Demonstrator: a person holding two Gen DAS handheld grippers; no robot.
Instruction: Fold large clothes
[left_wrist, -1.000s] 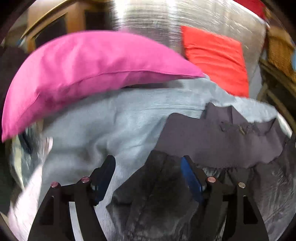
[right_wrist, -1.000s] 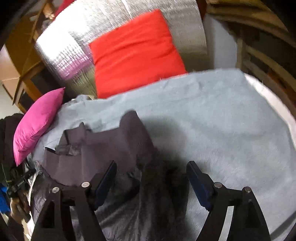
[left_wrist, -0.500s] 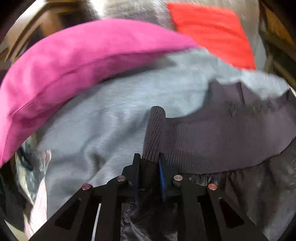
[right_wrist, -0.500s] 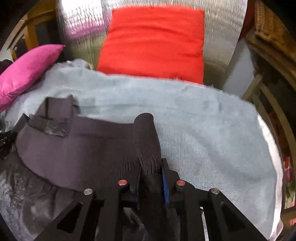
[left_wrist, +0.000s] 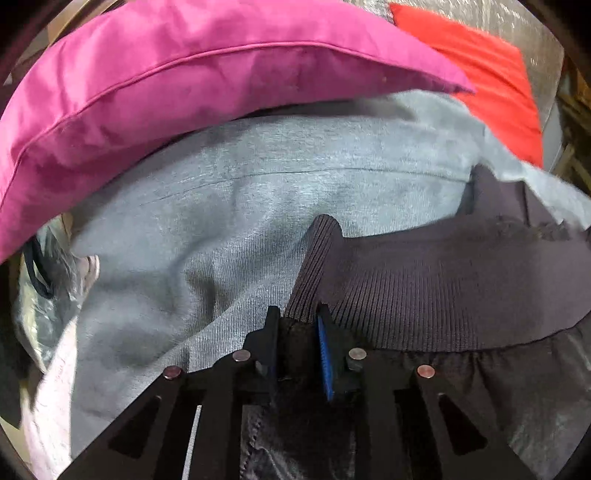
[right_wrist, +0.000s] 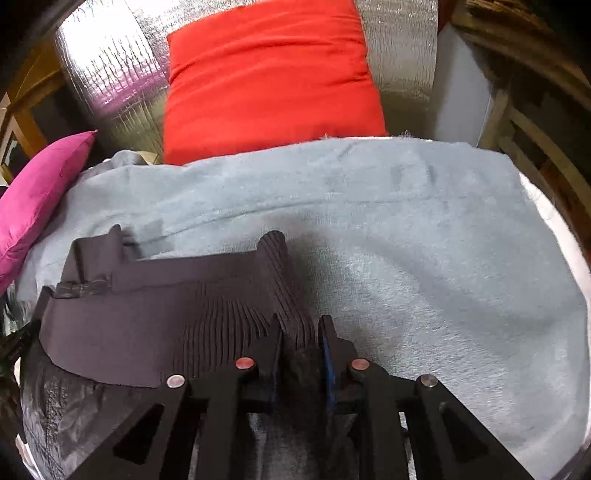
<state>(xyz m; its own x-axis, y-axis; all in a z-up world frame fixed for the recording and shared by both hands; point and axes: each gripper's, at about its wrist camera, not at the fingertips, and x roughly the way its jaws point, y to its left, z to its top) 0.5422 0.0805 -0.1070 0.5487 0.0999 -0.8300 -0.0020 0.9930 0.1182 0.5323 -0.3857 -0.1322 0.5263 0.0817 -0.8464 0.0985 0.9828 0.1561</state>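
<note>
The left gripper (left_wrist: 297, 325) is almost closed. Its two black fingers (left_wrist: 272, 332) pinch the ribbed band (left_wrist: 406, 291) of a dark jacket (left_wrist: 535, 387). The log-like look of the jaws is a tiny bit looser right now: they are opening a little, but the cloth sits squeezed between them and the pads press on it. One pad is blue.

The right gripper (right_wrist: 299, 332) does the same thing. Its fingers (right_wrist: 275, 336) clamp the other end of the ribbed band (right_wrist: 147, 317), where the cloth bunches into many small folds. These jaws are opening a little too, with the cloth tight between the pads.

The jacket (right_wrist: 74, 413) lies in the lower part of both pictures. Its shiny dark body hangs low, at the lower right in the left view and the lower left in the right view. The ribbed band runs across the middle, and a small flap sticks up at its far end.

Under the jacket is a soft gray-blue blanket (right_wrist: 424, 240) that fills the middle of each frame. A big pink pillow (left_wrist: 184, 74) fills the top of the left view, touching the blanket. In the right view the pink pillow (right_wrist: 33, 195) sits at the left edge. A red pillow (right_wrist: 269, 74) leans at the top middle against a shiny silver sheet (right_wrist: 110, 74). The red pillow (left_wrist: 498, 74) also shows at the upper right in the left view.
</note>
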